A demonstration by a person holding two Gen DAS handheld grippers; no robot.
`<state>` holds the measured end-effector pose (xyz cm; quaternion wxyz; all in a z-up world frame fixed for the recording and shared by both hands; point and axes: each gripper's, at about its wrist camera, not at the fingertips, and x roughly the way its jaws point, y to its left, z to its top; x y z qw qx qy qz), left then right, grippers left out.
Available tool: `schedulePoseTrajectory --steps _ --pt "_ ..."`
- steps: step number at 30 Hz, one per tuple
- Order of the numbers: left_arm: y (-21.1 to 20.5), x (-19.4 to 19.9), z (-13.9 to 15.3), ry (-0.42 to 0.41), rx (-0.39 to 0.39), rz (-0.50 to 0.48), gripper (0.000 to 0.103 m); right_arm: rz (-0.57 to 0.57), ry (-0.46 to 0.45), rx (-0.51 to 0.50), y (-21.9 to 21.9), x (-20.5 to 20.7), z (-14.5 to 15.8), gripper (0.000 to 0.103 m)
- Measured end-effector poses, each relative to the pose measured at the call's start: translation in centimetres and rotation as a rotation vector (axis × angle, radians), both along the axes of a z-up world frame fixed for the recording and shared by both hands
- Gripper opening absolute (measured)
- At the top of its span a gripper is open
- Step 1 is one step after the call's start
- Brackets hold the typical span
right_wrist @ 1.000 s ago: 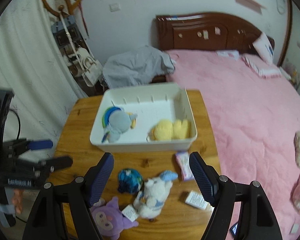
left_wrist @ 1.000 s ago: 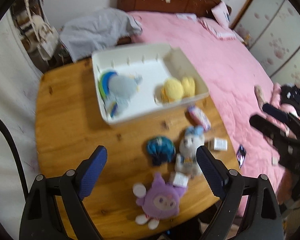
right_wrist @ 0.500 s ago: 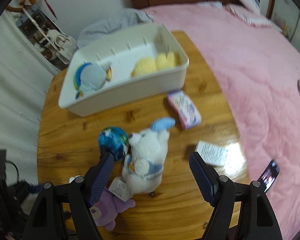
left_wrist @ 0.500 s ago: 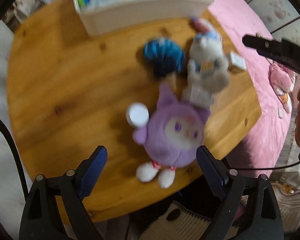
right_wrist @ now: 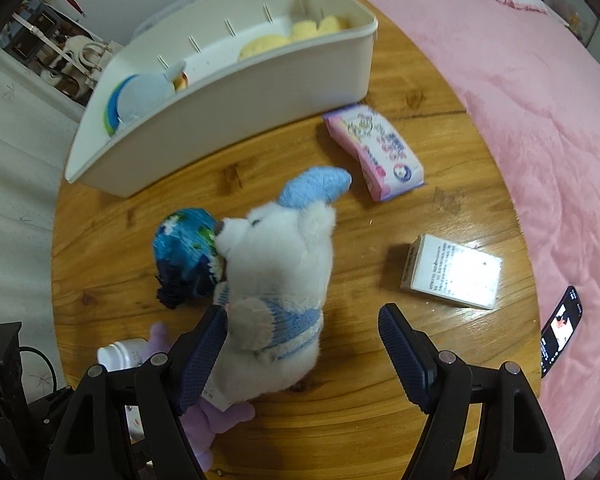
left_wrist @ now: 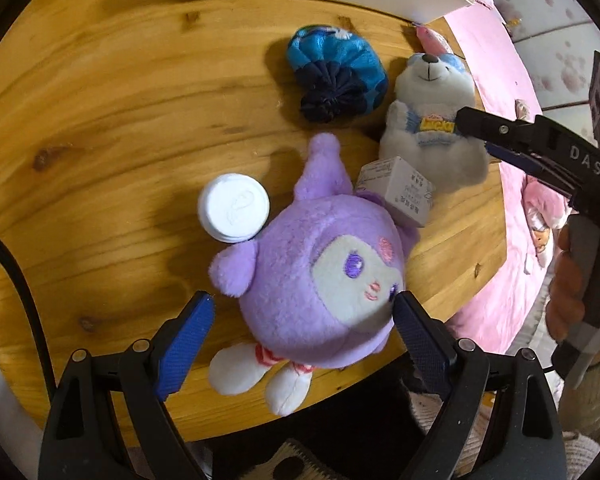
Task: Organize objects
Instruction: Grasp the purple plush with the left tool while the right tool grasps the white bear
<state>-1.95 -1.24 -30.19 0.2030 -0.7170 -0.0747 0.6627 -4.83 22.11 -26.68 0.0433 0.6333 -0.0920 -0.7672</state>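
While both plushes lie on the worktop, I read:
Left wrist: left gripper fingers spread around purple plush; soft, light, take its round head.
Right wrist: right gripper fingers spread around white plush; squashy, grip mid-body.

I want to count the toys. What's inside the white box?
In the white box, a yellow plush and a blue plush show. The near wall hides the floor below them.

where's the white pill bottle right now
In the left wrist view, the white pill bottle stands on the wooden table, touching the purple plush's left side.
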Motion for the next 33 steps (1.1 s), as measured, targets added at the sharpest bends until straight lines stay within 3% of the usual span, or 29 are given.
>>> schedulePoseTrajectory --steps 12,19,22,28,33 --pt "2.6 0.2 -1.3 -0.020 0.018 0.041 0.093 0.010 -0.038 -0.044 -0.5 -0.6 -1.8 0.077" --pt "3.0 0.1 -2.0 -0.011 -0.030 0.054 0.089 0.039 -0.074 -0.053 -1.3 -0.8 -3.0 0.061" --pt "2.8 0.2 -2.3 -0.024 -0.025 0.068 0.086 0.044 -0.074 -0.058 -1.5 -0.5 -3.3 0.061" --pt "3.9 0.4 -1.7 0.014 -0.056 0.004 0.078 0.062 -0.065 -0.057 -1.5 -0.4 -3.2 0.057" --pt "4.2 1.3 -0.6 0.036 -0.025 -0.039 0.076 0.072 -0.062 -0.050 -1.5 -0.2 -2.9 0.055"
